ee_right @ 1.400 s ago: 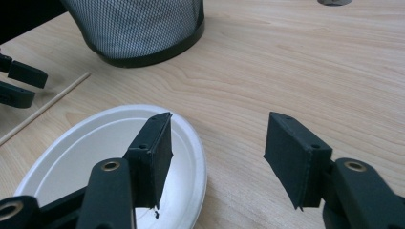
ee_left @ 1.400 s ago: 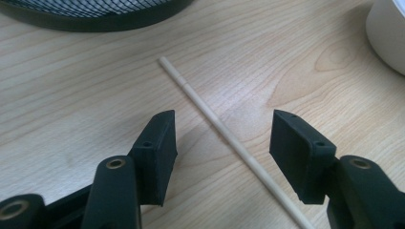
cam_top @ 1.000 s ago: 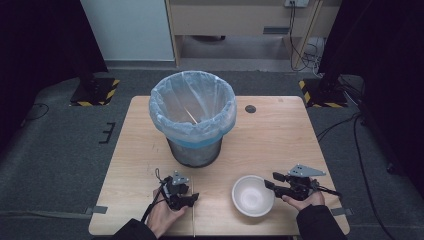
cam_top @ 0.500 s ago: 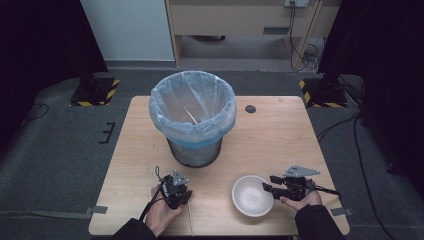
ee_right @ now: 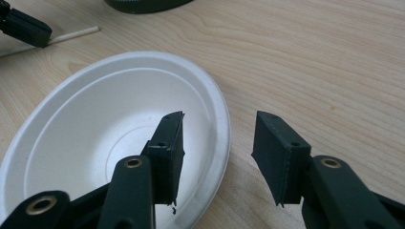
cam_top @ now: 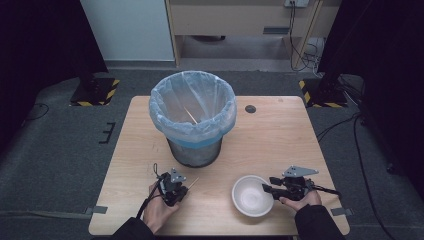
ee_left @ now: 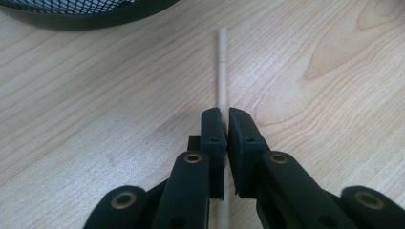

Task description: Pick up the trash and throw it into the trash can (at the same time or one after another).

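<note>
A thin wooden stick (ee_left: 222,71) lies flat on the wooden table (cam_top: 280,135), in front of the bin. My left gripper (ee_left: 225,117) is shut on the stick, which runs out past the fingertips; the high view shows this left gripper (cam_top: 181,189) near the table's front left. A white paper bowl (ee_right: 95,124) stands at the front right, also seen as the bowl (cam_top: 250,197) from above. My right gripper (ee_right: 219,129) straddles its rim, one jaw inside and one outside. Its jaws have just been closing, with a gap left at the rim. From above, the right gripper (cam_top: 268,187) meets the bowl's right edge.
A mesh waste bin (cam_top: 192,120) with a pale blue liner stands mid-table, with a stick inside it. Its dark base (ee_left: 81,9) is just beyond the left gripper. A small dark disc (cam_top: 250,108) sits on the table at the back. Floor surrounds the table.
The left gripper's jaws have closed onto the stick. The right gripper has edged slightly left onto the bowl's rim; the bowl has not moved.
</note>
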`<state>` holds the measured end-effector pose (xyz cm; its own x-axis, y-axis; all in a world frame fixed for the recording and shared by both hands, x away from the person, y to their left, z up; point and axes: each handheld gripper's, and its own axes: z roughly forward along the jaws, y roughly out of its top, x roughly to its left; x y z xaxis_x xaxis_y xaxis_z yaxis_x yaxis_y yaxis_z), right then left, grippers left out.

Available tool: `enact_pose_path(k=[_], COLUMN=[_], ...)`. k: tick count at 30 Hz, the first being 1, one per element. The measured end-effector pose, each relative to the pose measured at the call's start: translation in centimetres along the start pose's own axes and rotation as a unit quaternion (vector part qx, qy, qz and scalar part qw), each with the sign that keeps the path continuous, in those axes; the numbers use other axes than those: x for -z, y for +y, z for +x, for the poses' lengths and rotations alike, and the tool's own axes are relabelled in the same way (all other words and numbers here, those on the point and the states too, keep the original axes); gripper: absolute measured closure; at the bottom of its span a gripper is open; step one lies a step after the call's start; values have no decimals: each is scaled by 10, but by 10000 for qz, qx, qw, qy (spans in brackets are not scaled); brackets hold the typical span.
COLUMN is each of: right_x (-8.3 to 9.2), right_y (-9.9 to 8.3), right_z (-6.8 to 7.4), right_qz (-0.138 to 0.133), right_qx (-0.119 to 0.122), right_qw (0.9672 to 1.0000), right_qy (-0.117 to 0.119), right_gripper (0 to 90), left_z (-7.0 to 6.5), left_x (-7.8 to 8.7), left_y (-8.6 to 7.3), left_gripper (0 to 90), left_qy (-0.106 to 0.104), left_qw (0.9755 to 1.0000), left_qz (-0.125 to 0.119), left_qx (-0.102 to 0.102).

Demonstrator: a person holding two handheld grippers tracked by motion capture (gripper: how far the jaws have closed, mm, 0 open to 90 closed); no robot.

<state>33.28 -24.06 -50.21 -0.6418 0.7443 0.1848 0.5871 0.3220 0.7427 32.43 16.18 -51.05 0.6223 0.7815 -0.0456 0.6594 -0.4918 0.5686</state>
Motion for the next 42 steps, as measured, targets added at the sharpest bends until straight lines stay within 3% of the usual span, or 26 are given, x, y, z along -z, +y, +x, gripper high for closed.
enact_pose_path(k=[6,10,16,23,29,36,42], right_x=[-2,-2,-2,-3,-4,-3,0], right_y=[-1,-1,-2,-3,-2,-2,2], right_z=[1,1,-1,-1,-1,-1,-2], right_qz=[118,155,217,271,349,419,261], right_qx=[-1,-22,-78,-67,-80,-84,-138], right_qw=[9999,9999,9997,9996,9993,9990,9995], right_qy=[18,23,30,37,80,113,135], right_gripper=[546,558,569,581,647,760,803], left_z=[2,0,-1,-1,1,4,9], left_x=[0,1,2,2,4,11,18], left_y=[0,1,3,4,4,7,9], left_gripper=[816,772,848,857,857,858,858], left_qy=[-103,-51,73,69,34,4,-4], left_qw=[9999,9999,9996,9996,9996,10000,9998], left_qz=[23,76,199,242,249,65,-171], left_qx=[24,-115,-176,-155,-95,-51,30])
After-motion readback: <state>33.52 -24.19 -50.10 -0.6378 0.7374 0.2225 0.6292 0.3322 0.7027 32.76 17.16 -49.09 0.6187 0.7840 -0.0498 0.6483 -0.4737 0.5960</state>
